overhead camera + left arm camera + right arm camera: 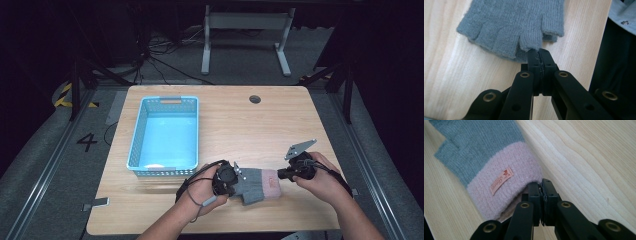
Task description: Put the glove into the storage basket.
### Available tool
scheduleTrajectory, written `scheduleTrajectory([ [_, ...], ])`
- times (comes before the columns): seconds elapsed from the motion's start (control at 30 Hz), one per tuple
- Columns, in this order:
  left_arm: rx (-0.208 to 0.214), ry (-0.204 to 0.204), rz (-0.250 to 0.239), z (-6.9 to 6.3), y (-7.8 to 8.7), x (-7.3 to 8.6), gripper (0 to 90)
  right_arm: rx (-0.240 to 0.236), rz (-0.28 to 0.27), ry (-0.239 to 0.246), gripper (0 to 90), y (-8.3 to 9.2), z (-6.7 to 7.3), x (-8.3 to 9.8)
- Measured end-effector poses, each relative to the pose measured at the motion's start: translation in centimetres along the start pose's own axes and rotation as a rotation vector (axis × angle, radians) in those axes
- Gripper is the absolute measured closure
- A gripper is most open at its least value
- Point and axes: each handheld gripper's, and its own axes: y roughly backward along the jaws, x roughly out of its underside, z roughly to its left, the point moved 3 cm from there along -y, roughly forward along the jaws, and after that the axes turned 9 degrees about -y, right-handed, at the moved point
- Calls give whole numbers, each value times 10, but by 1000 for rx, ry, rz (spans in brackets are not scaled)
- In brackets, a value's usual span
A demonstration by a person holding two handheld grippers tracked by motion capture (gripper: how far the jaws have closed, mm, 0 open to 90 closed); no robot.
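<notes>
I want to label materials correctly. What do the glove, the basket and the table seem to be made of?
Glove: knitted yarn, probably wool or acrylic; grey ribbed stitches show, and the pink cuff looks fuzzier, with a small sewn label.
Basket: likely moulded plastic; light blue, smooth, with perforated walls.
Table: wood-look top, maybe laminate; pale grain lines, matte finish.

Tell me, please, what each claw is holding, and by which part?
Both hold the glove: left claw pinches a grey finger end, right claw pinches the pink cuff's edge.

Glove (256, 184) on table (250, 125) near you – your grippers at its left and right ends; basket (165, 135) far-left.
</notes>
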Motion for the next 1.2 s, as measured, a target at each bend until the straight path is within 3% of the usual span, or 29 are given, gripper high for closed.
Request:
scheduleTrajectory([
  [0.17, 39, 15, 49, 4, -11, 4, 892, -3, 9, 3, 881, -8, -1, 2],
  [0.37, 84, 31, 64, 9, -22, 7, 892, 2, 20, -1, 880, -14, -2, 3],
  [0.47, 86, 40, 70, 11, -25, 9, 887, -3, 17, -4, 875, -15, -3, 4],
  [0.5, 100, 48, 85, 11, -25, 10, 872, -9, 13, -9, 858, -15, -4, 5],
  [0.57, 101, 47, 68, 11, -24, 10, 818, -9, 14, -9, 820, -14, -5, 6],
  [0.73, 119, 47, 74, 15, -19, 13, 681, 12, 1, -5, 803, -7, -8, 7],
  [0.87, 100, 64, 70, 17, -13, 14, 583, 23, -24, -10, 784, 1, -11, 8],
  [0.97, 73, 69, 9, 18, -2, 8, 541, 31, -37, -23, 770, 5, -14, 9],
  [1.07, 54, 65, -16, 18, 1, 5, 471, 34, -35, -41, 753, 6, -17, 13],
  [1.1, 28, 57, -44, 18, 4, 0, 451, 42, -37, -47, 744, 7, -18, 14],
  [1.2, 8, 51, -60, 18, 5, -4, 412, 46, -55, -74, 711, 10, -21, 16],
])
